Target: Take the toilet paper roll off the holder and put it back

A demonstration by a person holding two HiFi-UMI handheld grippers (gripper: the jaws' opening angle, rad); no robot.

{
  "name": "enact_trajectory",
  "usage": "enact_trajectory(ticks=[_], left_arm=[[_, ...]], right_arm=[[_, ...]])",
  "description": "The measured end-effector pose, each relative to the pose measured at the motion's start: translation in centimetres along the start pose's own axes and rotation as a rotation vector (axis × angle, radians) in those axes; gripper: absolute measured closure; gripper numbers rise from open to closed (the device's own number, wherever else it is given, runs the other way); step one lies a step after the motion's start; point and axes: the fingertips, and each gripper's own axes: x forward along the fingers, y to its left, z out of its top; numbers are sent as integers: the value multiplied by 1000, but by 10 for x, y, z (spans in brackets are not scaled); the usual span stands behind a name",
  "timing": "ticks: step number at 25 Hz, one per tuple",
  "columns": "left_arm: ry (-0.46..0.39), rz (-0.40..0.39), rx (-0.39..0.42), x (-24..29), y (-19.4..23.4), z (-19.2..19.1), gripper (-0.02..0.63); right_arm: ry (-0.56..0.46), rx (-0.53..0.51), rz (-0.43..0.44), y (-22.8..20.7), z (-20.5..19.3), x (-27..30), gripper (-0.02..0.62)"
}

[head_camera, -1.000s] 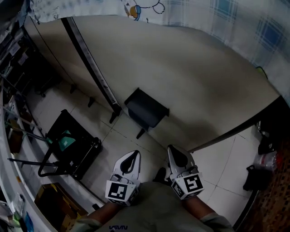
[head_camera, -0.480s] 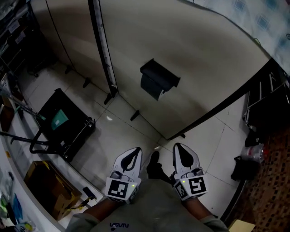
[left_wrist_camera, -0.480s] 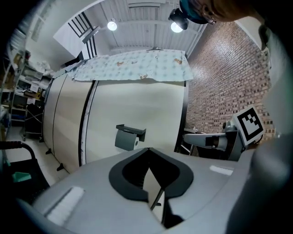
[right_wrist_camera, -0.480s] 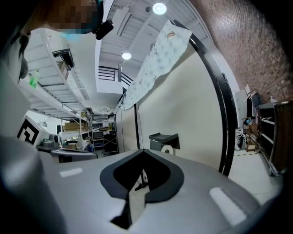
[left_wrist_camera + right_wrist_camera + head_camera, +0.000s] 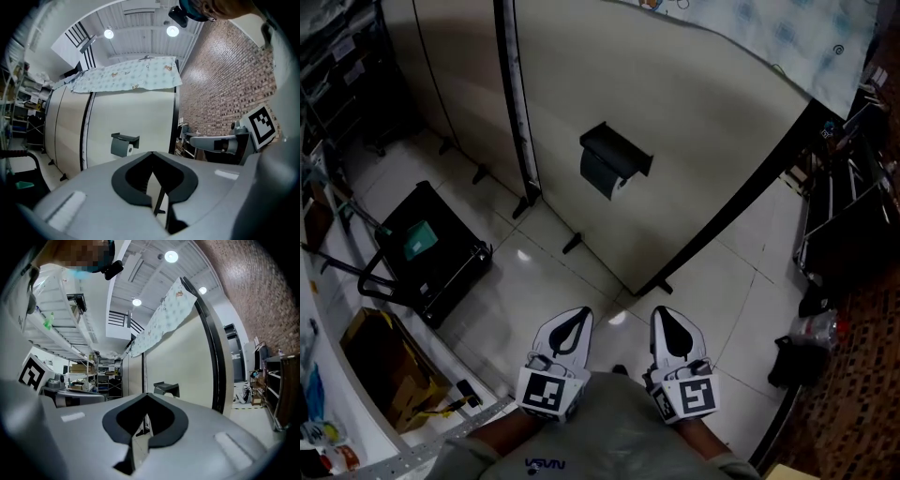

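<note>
A black toilet paper holder (image 5: 616,156) is fixed to the beige partition wall (image 5: 703,112). A grey-white roll (image 5: 602,174) hangs under its lid. The holder (image 5: 125,138) and roll (image 5: 120,149) also show far ahead in the left gripper view. In the right gripper view the holder (image 5: 166,388) pokes up just past the jaw tips. My left gripper (image 5: 574,317) and right gripper (image 5: 667,314) are held side by side low in the head view, well short of the wall. Both are shut with nothing between the jaws.
A black cart (image 5: 431,253) with a green item stands on the tiled floor at the left. A cardboard box (image 5: 380,361) sits below it. Metal shelving (image 5: 844,216) and dark bags (image 5: 792,361) line the right side. A brick wall (image 5: 220,79) rises at the right.
I have moved across the floor, both grippers still side by side. The holder has shifted up in the head view and more tiled floor shows before the partition. Both jaws remain shut.
</note>
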Motion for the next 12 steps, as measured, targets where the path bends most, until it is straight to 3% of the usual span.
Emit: enact_trajectory(ticks=[5, 12], left_arm=[[-9, 39, 15, -3, -50, -4, 600], [-18, 130, 14, -18, -87, -19, 600]], right_arm=[[13, -9, 66, -12, -4, -42, 595], [26, 14, 143, -28, -24, -77, 595]])
